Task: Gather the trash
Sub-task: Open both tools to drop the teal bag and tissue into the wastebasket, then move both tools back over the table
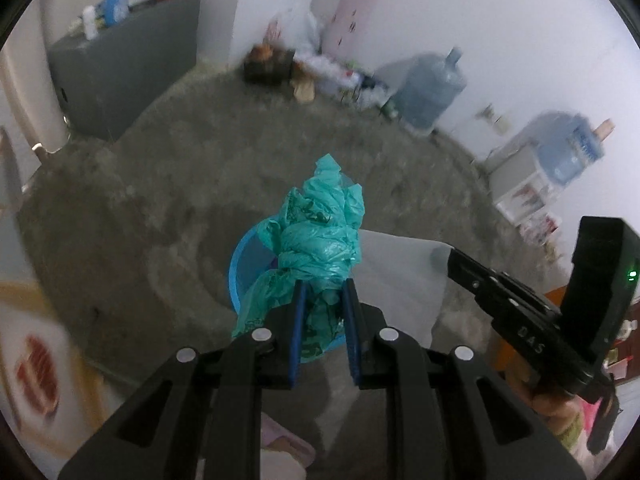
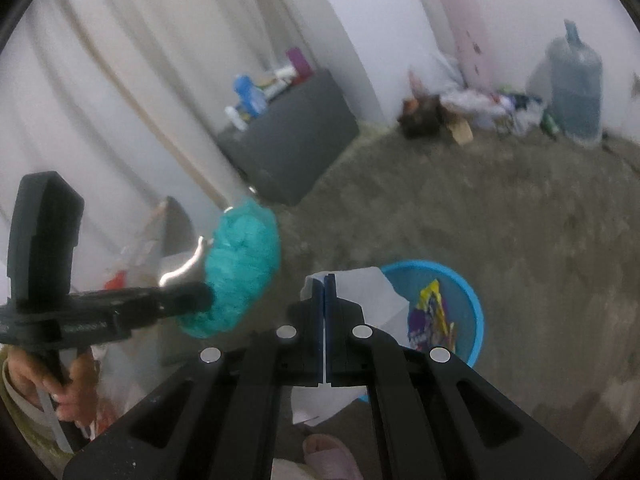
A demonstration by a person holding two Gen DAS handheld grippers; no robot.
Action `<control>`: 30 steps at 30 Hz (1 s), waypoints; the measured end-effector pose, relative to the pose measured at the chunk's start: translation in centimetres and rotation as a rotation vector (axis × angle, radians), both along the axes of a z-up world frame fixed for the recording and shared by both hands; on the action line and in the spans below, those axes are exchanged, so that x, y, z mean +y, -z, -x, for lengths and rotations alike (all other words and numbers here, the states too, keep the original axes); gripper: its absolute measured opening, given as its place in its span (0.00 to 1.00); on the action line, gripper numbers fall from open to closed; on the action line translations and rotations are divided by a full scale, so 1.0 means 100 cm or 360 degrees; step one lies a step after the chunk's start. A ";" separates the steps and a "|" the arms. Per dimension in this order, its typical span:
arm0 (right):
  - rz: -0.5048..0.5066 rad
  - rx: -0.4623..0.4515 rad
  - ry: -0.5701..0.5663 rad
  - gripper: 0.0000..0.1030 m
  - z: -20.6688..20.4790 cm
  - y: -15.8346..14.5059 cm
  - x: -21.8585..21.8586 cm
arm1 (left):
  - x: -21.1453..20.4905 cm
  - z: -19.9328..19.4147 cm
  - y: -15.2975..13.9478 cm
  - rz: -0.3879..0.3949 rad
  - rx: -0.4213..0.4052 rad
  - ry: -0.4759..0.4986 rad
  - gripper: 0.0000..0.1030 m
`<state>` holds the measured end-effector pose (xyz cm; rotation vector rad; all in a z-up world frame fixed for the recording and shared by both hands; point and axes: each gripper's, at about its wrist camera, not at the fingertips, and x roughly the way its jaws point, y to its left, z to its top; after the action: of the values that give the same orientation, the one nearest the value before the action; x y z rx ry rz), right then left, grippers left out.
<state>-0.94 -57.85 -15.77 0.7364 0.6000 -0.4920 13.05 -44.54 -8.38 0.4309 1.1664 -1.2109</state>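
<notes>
Left wrist view shows our left tool [image 1: 323, 286] clamped on a crumpled teal plastic bag [image 1: 320, 236], its blue pads pinching the knotted middle, and the bundle hangs over the blue waste basket [image 1: 240, 264] that stands on the grey concrete floor [image 1: 160, 184]. Our right tool [image 2: 325, 280] has its jaws pressed together on a white sheet of paper [image 2: 368, 296], held just beside the basket's near rim. A colourful snack wrapper [image 2: 430, 312] already lies inside the basket.

We judge that we are at the drop-off step, with both pieces of trash carried to the basket. The next move calls for bringing each tool squarely over the basket's mouth, then parting the jaws so bag and paper fall inside rather than onto the floor.
</notes>
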 end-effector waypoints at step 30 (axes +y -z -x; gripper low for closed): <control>-0.0103 0.0058 0.0157 0.43 0.036 0.022 0.006 | 0.023 -0.004 -0.030 0.0085 -0.0108 -0.0143 0.47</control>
<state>-4.52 -57.21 -18.01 0.8225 0.6176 -0.5801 13.48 -42.28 -5.38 0.3727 1.0816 -1.1385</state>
